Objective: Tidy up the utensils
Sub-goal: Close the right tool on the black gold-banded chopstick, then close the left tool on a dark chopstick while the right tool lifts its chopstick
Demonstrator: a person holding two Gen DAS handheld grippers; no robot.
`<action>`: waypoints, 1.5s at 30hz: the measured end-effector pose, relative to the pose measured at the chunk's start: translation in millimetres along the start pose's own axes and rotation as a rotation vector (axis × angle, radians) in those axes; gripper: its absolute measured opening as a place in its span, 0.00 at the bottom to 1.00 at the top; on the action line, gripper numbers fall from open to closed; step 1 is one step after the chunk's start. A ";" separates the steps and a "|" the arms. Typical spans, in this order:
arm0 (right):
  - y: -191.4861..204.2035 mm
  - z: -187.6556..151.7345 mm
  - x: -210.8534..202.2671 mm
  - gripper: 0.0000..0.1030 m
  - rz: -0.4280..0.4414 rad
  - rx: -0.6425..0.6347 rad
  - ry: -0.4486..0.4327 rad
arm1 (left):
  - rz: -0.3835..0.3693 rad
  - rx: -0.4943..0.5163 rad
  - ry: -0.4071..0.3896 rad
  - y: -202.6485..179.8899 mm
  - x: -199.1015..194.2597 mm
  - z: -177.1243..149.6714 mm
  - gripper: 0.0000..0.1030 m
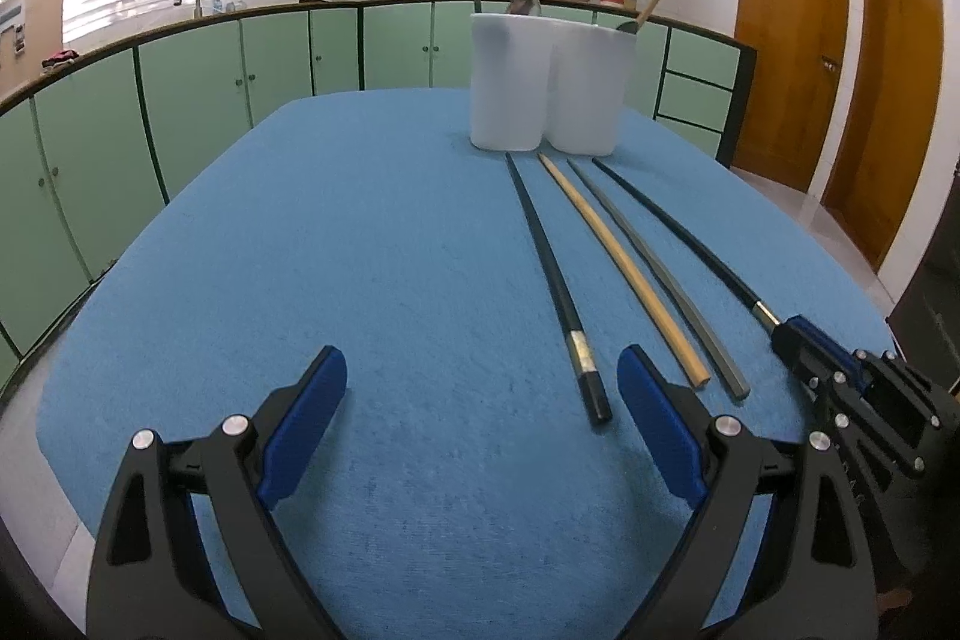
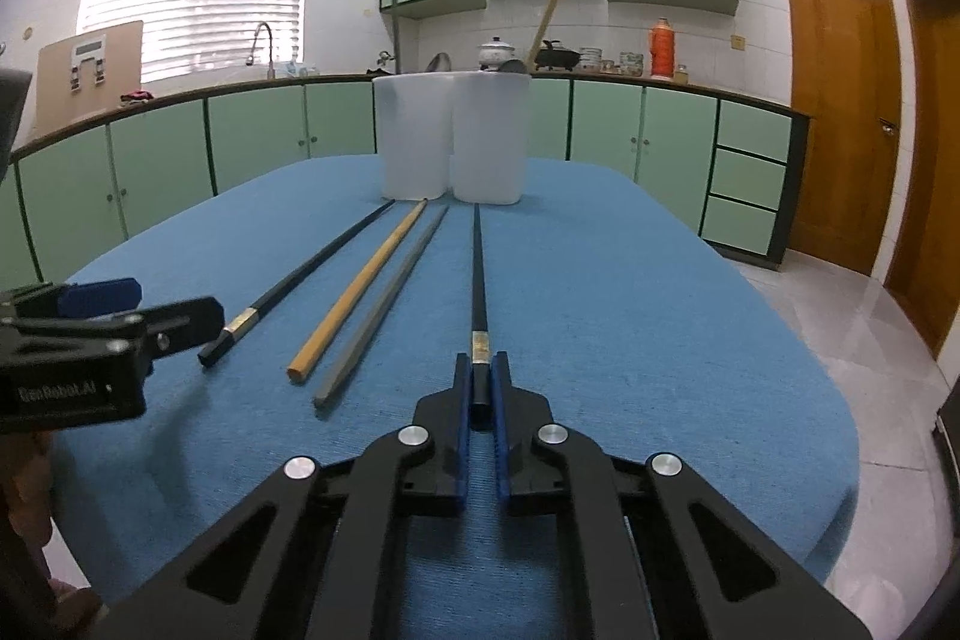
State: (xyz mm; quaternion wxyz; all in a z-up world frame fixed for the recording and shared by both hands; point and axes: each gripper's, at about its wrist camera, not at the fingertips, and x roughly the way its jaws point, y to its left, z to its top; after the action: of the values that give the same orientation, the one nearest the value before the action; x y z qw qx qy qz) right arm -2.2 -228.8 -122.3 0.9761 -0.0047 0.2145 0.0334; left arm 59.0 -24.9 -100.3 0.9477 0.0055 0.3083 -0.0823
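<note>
Firmly, right claw (image 2: 480, 388) pinches slim black chopstick (image 2: 477, 274) (square-ended) on terry cloth (image 2: 630, 292).

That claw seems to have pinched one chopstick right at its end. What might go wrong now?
The right claw holds the black chopstick only at its very end, so the long free length may droop or swing when lifted. Its tip lies close to the white cups, which it might knock. The grey chopstick and wooden chopstick lie close beside it and may get nudged.
</note>
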 end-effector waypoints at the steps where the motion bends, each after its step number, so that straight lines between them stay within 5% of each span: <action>1: -1.0 -0.3 -0.3 0.06 -0.002 0.002 0.000 | -0.002 0.002 0.003 0.1 -0.4 -0.8 0.76; 14: -9.0 -5.7 -2.7 0.06 0.001 0.023 0.000 | -0.030 0.038 0.018 -18.8 5.1 -7.3 0.57; 20: -11.7 -7.0 -4.6 0.06 0.003 0.037 -0.003 | -0.039 0.040 0.009 -24.8 3.0 -10.2 0.37; 25: -14.4 -8.2 -7.0 0.06 0.001 0.045 -0.008 | -0.058 0.054 0.009 -29.3 1.3 -11.7 0.09; 31: -18.7 -5.1 -13.3 0.06 -0.017 0.038 -0.027 | -0.036 0.050 -0.006 -27.9 -3.5 -10.5 0.06; 45: -36.8 46.6 -54.0 0.06 -0.026 0.015 -0.155 | 0.011 0.083 -0.249 -20.0 -70.1 38.6 0.06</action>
State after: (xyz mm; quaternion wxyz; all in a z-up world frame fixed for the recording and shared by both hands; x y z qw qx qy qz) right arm -29.1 -267.8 -57.6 0.9902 0.0022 0.1385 0.0195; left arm 22.5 -36.3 -27.2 0.9781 0.0363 0.1843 -0.0899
